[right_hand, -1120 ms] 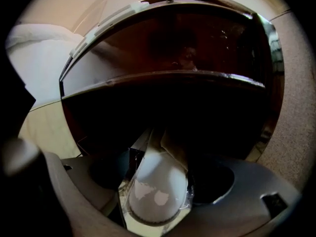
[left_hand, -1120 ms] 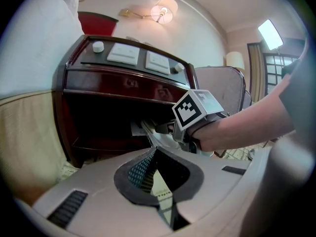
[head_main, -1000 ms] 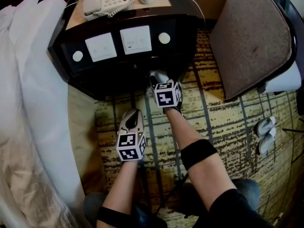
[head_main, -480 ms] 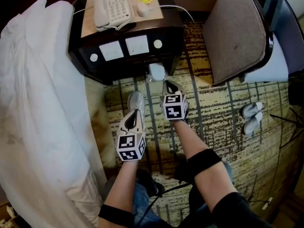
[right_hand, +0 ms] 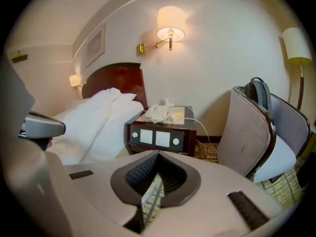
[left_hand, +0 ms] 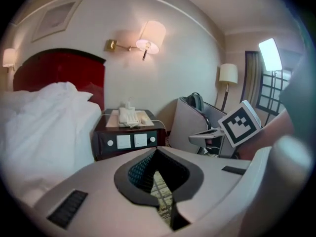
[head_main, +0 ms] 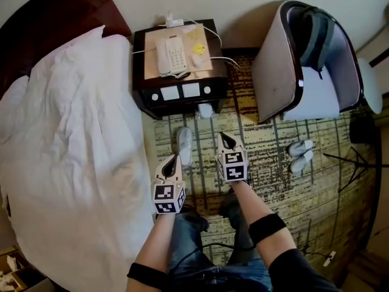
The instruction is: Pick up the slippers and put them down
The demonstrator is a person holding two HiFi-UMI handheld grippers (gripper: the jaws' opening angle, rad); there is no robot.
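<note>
Both hands have come up off the floor within the last second, and the head view has risen with them; the left tongs (head_main: 170, 160) and the right tongs (head_main: 226, 140) now hang well above the carpet (head_main: 273, 181), tilted down toward the nightstand (head_main: 180, 93). The right tongs, a second ago low at the slipper by the nightstand's foot, are pinched together with only carpet showing beneath the tips; the left tongs are likewise closed and empty.

The nearer slipper (head_main: 184, 146) lies lengthwise on the carpet just ahead of the left tongs, a little out from the carpet's nightstand edge; the farther slipper (head_main: 205, 110), a pale shape seen end-on, sits right at that edge, though I cannot tell if it touches the nightstand's base. Neither is held, so the putting-down looks finished for these two; they lie apart, not side by side. A second pair (head_main: 301, 156) rests near the chair (head_main: 276, 72), toward the carpet's right edge; whether the task covers it is unclear.
</note>
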